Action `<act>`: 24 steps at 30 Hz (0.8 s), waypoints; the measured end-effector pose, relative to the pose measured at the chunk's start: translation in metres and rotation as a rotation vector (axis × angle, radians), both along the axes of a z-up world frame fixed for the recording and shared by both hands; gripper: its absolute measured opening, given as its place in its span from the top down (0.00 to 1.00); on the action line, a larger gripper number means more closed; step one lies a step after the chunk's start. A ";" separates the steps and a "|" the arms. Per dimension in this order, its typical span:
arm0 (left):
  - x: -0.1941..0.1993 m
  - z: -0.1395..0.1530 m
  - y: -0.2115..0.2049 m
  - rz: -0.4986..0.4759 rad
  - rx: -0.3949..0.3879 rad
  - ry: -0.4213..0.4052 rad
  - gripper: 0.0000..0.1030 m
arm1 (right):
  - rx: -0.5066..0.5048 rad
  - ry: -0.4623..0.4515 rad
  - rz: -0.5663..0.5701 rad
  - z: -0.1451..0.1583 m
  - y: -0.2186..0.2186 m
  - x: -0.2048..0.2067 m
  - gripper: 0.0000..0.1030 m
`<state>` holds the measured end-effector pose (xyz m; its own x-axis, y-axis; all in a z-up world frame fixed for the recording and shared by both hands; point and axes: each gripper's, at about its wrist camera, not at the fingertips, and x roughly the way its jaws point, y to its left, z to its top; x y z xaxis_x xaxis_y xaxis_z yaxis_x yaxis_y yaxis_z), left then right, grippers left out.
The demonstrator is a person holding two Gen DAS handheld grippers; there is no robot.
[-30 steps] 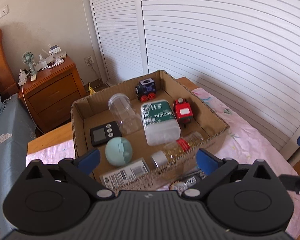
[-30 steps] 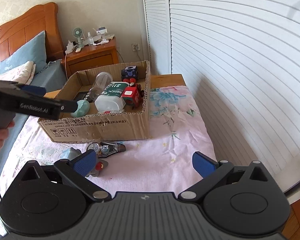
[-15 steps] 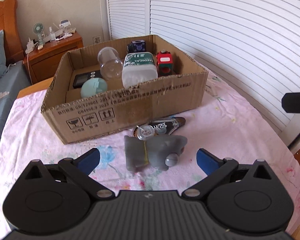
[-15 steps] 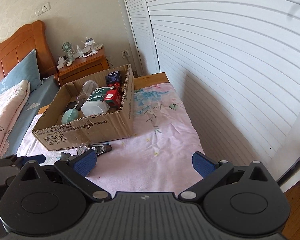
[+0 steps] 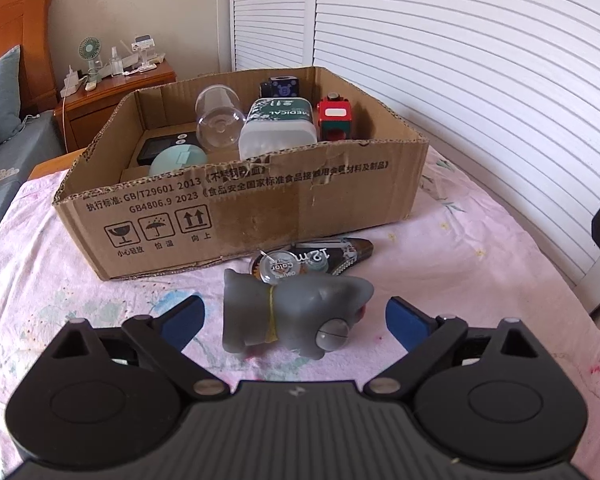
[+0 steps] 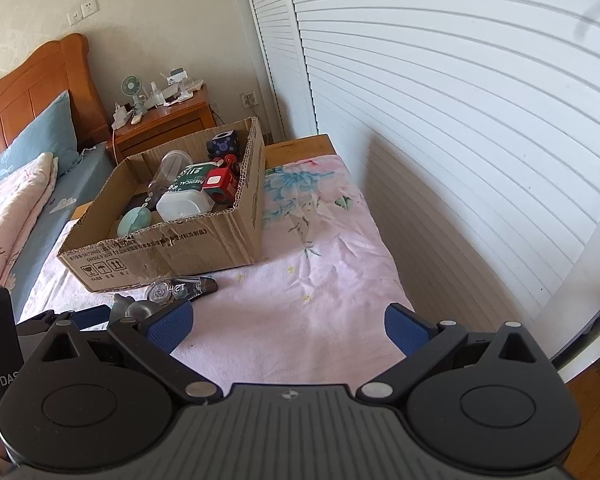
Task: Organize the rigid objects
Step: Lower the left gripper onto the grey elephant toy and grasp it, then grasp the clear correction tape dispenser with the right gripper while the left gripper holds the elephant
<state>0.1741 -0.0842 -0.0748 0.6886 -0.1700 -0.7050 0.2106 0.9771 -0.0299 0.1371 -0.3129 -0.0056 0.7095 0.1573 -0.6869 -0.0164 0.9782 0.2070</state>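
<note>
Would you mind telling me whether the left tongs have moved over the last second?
Yes. The left tongs have pulled back from above the brown cardboard box and dropped down, now open around the grey toy figure in front of it.

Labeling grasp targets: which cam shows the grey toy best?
Left wrist: the grey toy lies whole and close on the pink cloth, centered ahead of the open left gripper. Right wrist shows only a sliver, hidden behind its own finger.

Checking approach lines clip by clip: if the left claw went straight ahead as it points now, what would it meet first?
Most likely the grey toy, lying on the sheet between the open left claw's fingers. Behind it lie the tape dispenser and then the box. Depth is hard to judge.
</note>
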 end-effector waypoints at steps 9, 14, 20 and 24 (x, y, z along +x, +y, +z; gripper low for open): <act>0.001 0.004 0.014 0.039 -0.046 0.045 0.31 | -0.013 0.010 0.019 -0.002 0.007 0.000 0.00; -0.003 0.010 0.036 0.114 -0.018 0.056 0.32 | -0.015 0.018 0.045 -0.006 0.015 0.003 0.00; -0.004 0.006 0.071 0.219 -0.007 0.068 0.31 | -0.017 0.031 0.121 -0.019 0.033 0.013 0.00; -0.003 0.002 0.085 0.244 -0.008 0.071 0.30 | -0.086 0.047 0.188 -0.037 0.054 0.025 0.00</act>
<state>0.1713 0.0011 -0.0733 0.6585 -0.0106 -0.7525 -0.0344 0.9984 -0.0441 0.1618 -0.2591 -0.0429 0.6401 0.2232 -0.7351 -0.1922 0.9730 0.1281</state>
